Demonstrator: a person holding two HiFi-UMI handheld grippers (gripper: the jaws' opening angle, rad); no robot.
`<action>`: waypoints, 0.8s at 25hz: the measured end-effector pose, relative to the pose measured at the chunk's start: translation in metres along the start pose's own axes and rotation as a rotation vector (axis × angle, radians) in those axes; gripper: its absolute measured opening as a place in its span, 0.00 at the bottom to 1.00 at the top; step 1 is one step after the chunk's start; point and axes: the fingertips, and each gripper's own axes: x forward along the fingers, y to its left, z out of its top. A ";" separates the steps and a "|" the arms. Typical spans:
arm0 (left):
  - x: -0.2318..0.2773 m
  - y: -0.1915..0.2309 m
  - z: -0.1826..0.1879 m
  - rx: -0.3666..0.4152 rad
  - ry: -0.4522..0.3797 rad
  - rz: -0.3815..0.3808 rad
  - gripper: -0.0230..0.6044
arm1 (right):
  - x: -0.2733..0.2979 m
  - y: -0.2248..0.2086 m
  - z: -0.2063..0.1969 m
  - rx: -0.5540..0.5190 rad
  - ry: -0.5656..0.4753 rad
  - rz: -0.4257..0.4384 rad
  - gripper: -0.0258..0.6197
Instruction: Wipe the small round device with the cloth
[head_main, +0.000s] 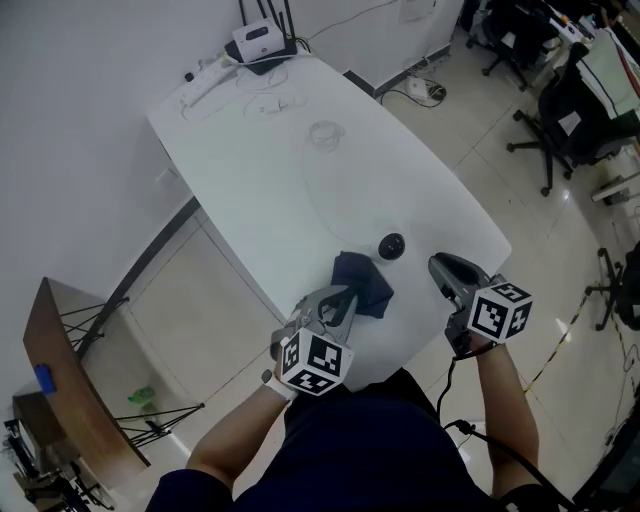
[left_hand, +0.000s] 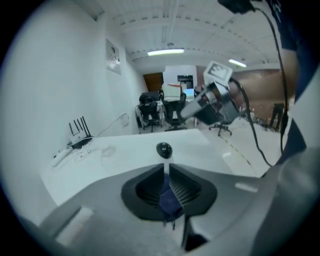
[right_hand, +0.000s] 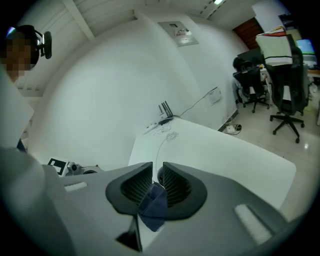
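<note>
Shows left gripper (left_hand: 166, 169) and right gripper (right_hand: 157, 167) each pinching limp dark blue cloth (head_main: 365, 283). Suggests bracing the light, probably slippery small round device (head_main: 391, 245) at its edge.

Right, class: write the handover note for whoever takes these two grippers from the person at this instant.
Left tongs: shut on the dark blue cloth.
Right tongs: shut on a blue fold too, going by the right gripper view; the head view does not show cloth reaching them.
Small round device: bare on the white table, just beyond the cloth, ungripped.
Done: cloth picked up. Whether any wiping has happened cannot be told.
Left: bring the cloth onto the device and wipe it.
</note>
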 end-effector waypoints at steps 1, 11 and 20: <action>-0.005 -0.002 0.010 -0.024 -0.040 -0.009 0.08 | -0.007 0.000 -0.005 0.023 -0.025 -0.017 0.14; -0.030 -0.037 0.028 -0.280 -0.154 -0.107 0.04 | -0.045 0.024 -0.053 0.026 -0.138 -0.110 0.07; -0.027 -0.026 0.020 -0.316 -0.172 -0.127 0.04 | -0.031 0.056 -0.043 -0.211 -0.238 -0.164 0.07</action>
